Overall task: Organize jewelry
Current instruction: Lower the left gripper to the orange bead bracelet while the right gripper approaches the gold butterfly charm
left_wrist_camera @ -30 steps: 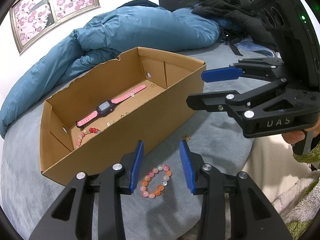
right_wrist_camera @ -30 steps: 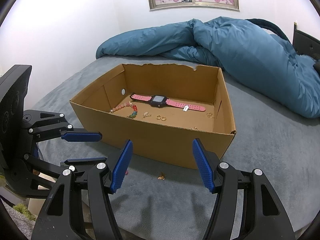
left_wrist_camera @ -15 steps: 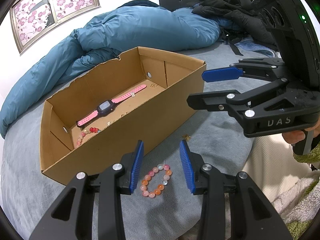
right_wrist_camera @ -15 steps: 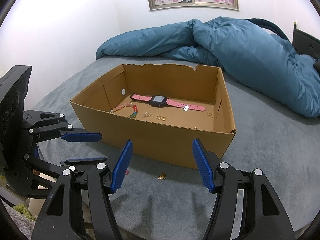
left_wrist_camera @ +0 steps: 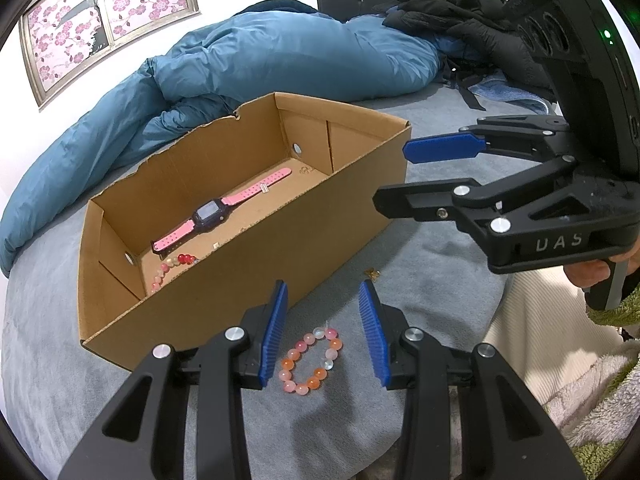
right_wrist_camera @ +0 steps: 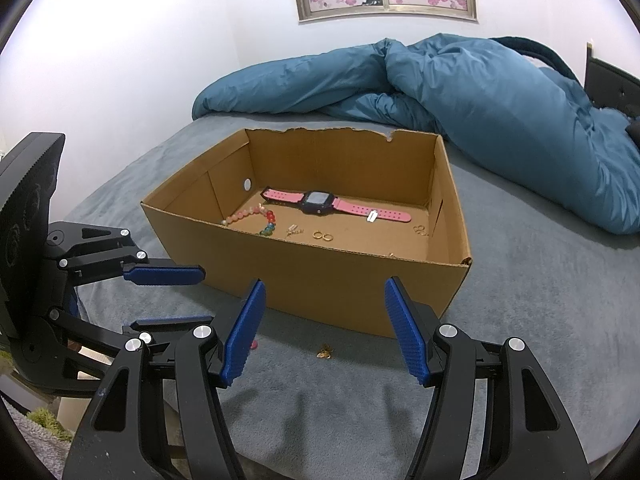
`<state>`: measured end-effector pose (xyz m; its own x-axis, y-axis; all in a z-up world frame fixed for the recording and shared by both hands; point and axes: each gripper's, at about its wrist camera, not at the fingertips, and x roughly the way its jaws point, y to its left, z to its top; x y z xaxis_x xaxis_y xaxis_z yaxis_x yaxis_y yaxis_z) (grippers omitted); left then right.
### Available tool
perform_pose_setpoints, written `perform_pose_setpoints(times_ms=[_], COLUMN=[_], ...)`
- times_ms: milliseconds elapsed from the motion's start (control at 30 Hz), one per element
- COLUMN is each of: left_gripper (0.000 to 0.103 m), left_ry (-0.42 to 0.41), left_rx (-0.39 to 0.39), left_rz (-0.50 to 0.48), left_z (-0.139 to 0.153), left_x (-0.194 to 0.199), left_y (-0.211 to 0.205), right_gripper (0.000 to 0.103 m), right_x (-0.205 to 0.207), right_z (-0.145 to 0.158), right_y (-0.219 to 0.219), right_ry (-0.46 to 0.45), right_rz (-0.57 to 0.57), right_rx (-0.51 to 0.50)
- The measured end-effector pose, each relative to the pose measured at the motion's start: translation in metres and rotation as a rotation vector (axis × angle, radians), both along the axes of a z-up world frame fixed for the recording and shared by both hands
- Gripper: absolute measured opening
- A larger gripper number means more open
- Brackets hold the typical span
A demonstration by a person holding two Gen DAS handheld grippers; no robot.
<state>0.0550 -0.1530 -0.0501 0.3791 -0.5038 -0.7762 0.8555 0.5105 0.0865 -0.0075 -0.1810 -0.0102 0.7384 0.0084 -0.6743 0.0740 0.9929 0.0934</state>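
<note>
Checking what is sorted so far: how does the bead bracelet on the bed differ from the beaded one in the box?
The bead bracelet on the bed lies outside the cardboard box, as a closed loop of pink and orange beads. The beaded one in the box lies stretched out, with red, blue and green beads too. Both are round-bead strands.

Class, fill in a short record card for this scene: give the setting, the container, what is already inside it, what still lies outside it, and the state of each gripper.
Setting: grey bed cover, blue duvet behind
Container: open cardboard box
Inside: pink watch, bead bracelet, two gold rings, other small pieces too tiny to name
Outside: pink-orange bead bracelet and small gold charm on the cover in front of the box
Left gripper: open, above the pink-orange bracelet, fingers empty
Right gripper: open, above the charm, fingers empty
</note>
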Motion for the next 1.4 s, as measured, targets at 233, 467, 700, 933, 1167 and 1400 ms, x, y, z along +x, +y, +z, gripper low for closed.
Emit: perform_pose_setpoints(times_ms=[233, 467, 700, 933, 1167, 1400], left_gripper=[0.036, 0.036, 0.036, 0.036, 0.035, 0.030], left_ry=[0.018, 0.055, 0.040, 0.054, 0.055, 0.113], left_rx=[0.005, 0.007, 0.030, 0.034, 0.070, 0.086], left_rz=[-0.003, -0.012, -0.036, -0.056, -0.090, -0.082], left_z=[-0.007, -0.020, -0.038, -0.052, -0.070, -0.083], left_x=[-0.004, -0.013, -0.017, -0.009, -0.002, 0.011], left_y=[0.001, 0.006, 0.007, 0.008, 0.006, 0.006], right_gripper=[0.059, 0.059, 0.059, 0.052, 0.038, 0.024], right_x=[-0.005, -0.022, -0.014, 0.009, 0.040, 0.063], right_z=[-0.008, -0.027, -0.040, -0.054, -0.071, -0.087], right_y=[-0.001, -0.019, -0.010, 0.013, 0.026, 0.031], right_ry=[0.031, 0.095, 0.134, 0.142, 0.176, 0.203], right_rz=[0.013, 0.028, 0.117, 0.250, 0.357, 0.415], right_rx=[-0.012, -0.032, -0.056, -0.105, -0.155, -0.156])
